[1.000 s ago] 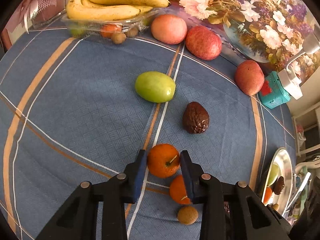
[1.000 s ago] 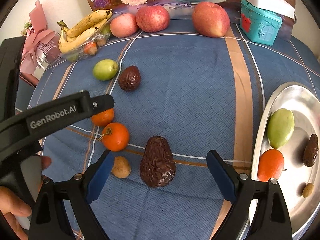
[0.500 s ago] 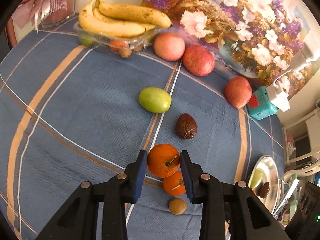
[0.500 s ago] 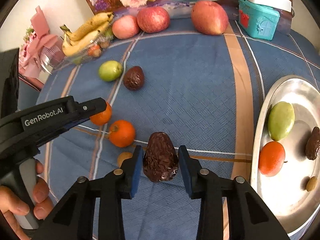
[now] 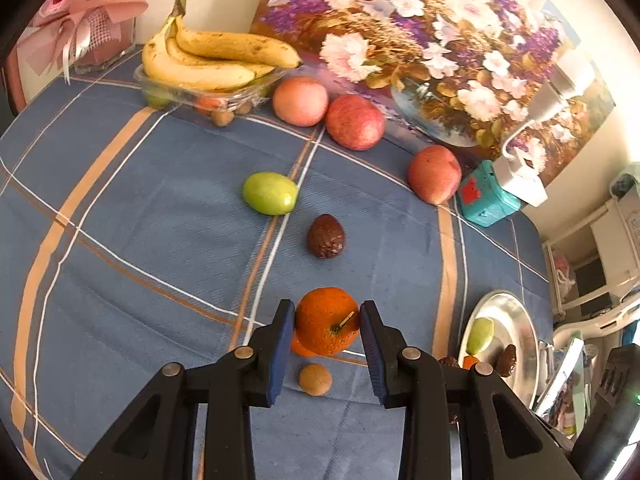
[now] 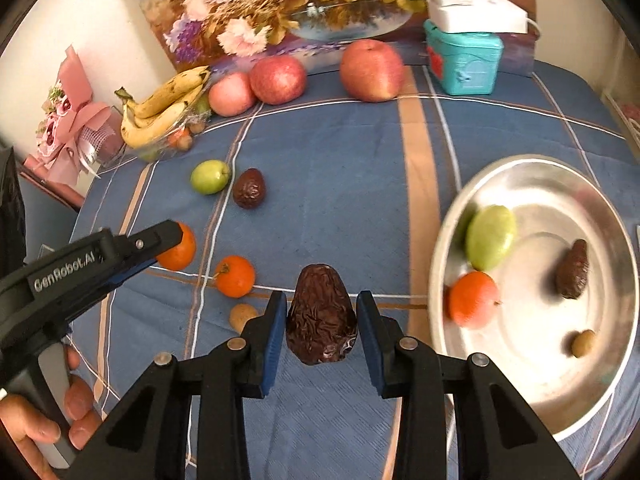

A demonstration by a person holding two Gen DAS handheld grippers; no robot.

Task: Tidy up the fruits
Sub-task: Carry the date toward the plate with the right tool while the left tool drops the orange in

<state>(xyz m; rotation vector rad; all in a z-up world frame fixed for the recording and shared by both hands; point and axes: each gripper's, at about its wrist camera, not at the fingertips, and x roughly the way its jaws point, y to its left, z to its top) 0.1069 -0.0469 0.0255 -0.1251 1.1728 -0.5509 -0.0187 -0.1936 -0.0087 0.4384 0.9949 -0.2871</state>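
Dark brown and deeply wrinkled, a pear-shaped fruit (image 6: 321,316) sits pinched between the blue pads of the right gripper (image 6: 322,322), clear of the blue checked tablecloth (image 6: 328,184). Its long axis runs away from the camera, narrow end pointing ahead and up in the picture, broad end towards the handle. The jaws have just been closing, and both pads now press its sides.

The left gripper (image 5: 327,330) is clamped on a round orange tangerine (image 5: 326,320), short stem facing the camera and tilted to the right. The right wrist view shows what the left cannot: a person's hand (image 6: 48,420) around the left gripper's handle, and the tangerine raised above the cloth.

On the cloth just below lie a second tangerine (image 6: 235,276) and a small tan round fruit (image 6: 242,315); in the left view the held tangerine mostly covers the second one. Farther off rest a green oval fruit (image 5: 270,193) and another wrinkled brown fruit (image 5: 325,237).

To the right stands a shiny metal plate (image 6: 560,184) holding a green fruit, a tangerine, a brown fruit and a tan one. Along the back: bananas (image 5: 208,56) on a clear tray, three red apples, a teal box (image 6: 464,58).
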